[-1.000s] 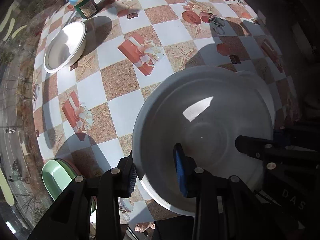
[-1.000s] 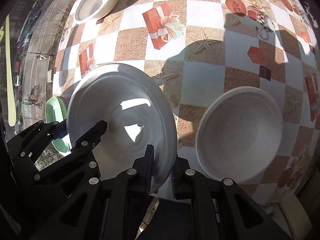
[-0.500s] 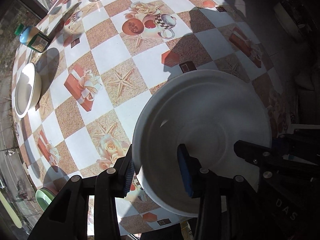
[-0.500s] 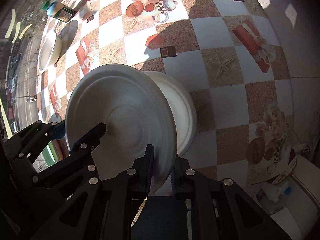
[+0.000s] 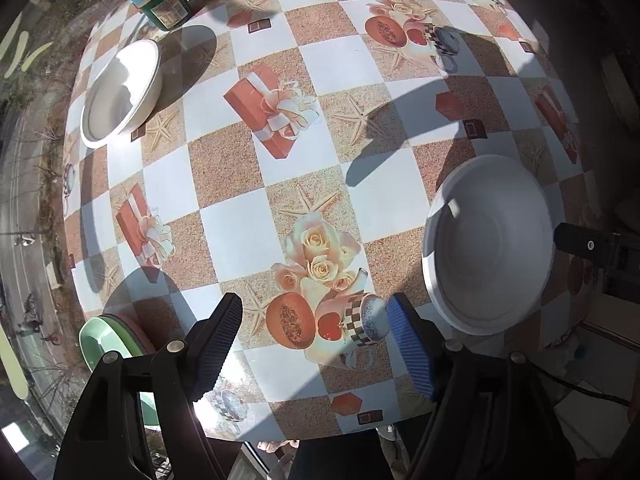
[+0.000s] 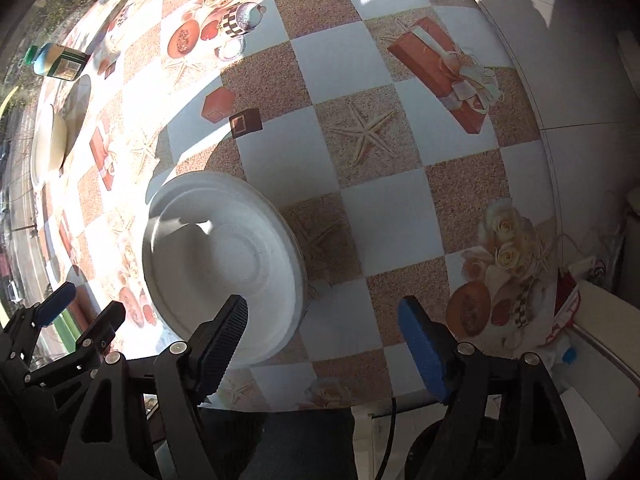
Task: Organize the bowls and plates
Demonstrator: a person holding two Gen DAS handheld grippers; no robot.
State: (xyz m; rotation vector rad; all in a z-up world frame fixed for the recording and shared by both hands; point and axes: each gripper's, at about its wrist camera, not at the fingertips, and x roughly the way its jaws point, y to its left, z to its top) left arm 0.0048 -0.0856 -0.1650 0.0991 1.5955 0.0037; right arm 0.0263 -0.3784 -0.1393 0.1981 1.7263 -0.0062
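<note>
While the white plate (image 6: 224,268) is sitting on a bowl on the table (image 6: 360,152), both left gripper (image 5: 316,344) & right gripper (image 6: 322,332) are hovering w/ jaws spread wide, gripping nothing.

Plate (image 6: 224,264) in bowl (image 6: 298,256)

Left tongs (image 5: 314,338) spread wide, holding nothing; right tongs (image 6: 322,336) likewise.

A home dining spot: patterned tablecloth (image 5: 304,160), bowls (image 5: 120,92), window.
</note>
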